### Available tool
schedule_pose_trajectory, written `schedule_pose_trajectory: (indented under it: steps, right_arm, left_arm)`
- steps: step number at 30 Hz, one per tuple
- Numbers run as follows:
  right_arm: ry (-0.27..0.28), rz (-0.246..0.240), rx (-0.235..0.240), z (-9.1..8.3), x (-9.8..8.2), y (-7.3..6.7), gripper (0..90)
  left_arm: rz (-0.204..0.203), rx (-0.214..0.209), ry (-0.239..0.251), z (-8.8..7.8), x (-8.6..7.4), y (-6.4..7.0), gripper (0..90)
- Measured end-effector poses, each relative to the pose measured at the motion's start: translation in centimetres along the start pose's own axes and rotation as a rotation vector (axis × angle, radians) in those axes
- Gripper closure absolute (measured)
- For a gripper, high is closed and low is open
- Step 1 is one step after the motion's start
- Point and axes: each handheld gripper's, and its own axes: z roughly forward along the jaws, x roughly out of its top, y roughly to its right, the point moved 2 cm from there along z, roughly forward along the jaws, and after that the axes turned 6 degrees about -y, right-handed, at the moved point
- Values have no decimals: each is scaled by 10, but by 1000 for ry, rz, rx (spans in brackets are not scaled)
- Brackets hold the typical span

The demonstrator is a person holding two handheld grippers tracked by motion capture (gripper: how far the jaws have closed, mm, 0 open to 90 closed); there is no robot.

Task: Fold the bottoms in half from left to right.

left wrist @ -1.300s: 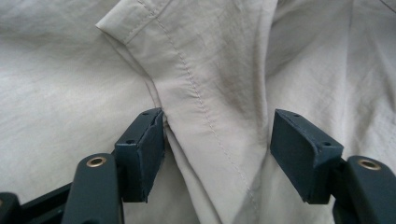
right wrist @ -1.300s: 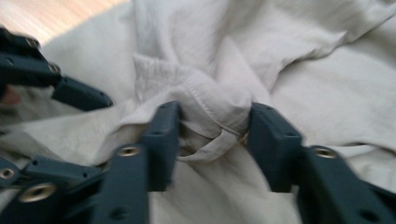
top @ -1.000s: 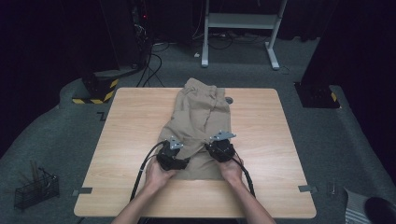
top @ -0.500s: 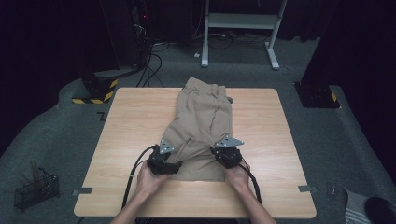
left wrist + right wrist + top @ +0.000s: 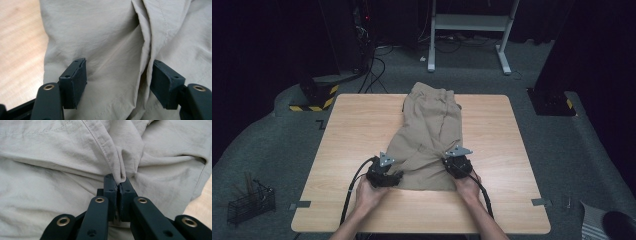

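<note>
I am folding a pair of khaki trousers [image 5: 432, 135] on the wooden surface [image 5: 352, 130], and the step in hand is securing the two grips at the near hem before the fold.

Right gripper [image 5: 117, 185]: fingers clenched on a pinch of cloth, a stitched seam gathered into a ridge that rises just ahead of the fingertips. In the high view the right gripper [image 5: 457, 161] sits at the near right corner of the garment.

Left gripper [image 5: 117, 80]: fingers released and spread wide, and they have just been closing slightly. Cloth lies between and beneath them, with a deep crease running just inside the right-hand finger, but the pads do not press on it. Bare wood shows beyond the outer finger. In the high view the left gripper [image 5: 384, 172] rests at the near left corner.

As I judge it, the next move calls for my left fingers to shut on the hem layer between them. With both corners held, I can lift and carry the near edge toward the far waistband.

The trousers lie lengthwise, waistband farthest from my fingers and widening toward them. The fabric is thin, light beige, softly wrinkled, with visible stitching; it should bunch easily.
</note>
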Motion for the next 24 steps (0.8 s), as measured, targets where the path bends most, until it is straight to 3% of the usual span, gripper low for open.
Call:
schedule_pose_trajectory:
  steps: [2, 4, 7, 10, 13, 15, 18, 24]
  right_arm:
    - [-4, 10, -6, 6, 7, 2, 866]
    - [-10, 7, -7, 7, 11, 4, 865]
    - [46, 18, 3, -8, 11, 6, 864]
    - [87, 12, 5, -26, 3, 7, 862]
    - [55, -13, -4, -26, -11, 9, 853]
    - [31, 0, 1, -22, -20, 13, 834]
    - [27, 31, 6, -23, -23, 15, 753]
    - [77, 4, 24, -39, -8, 9, 594]
  left_arm:
    - [-13, 15, -6, 3, 4, -5, 318]
    - [0, 32, -19, 0, 3, -7, 314]
    - [-4, 34, -16, -7, -6, -7, 311]
    - [-42, 24, -3, -12, -16, -11, 317]
    - [-57, 18, 4, -14, -21, -12, 316]
    - [-52, 16, 0, -15, -21, -11, 316]
    - [-45, 6, -5, -17, -22, -9, 308]
    - [-70, -52, 28, -27, -20, -11, 280]
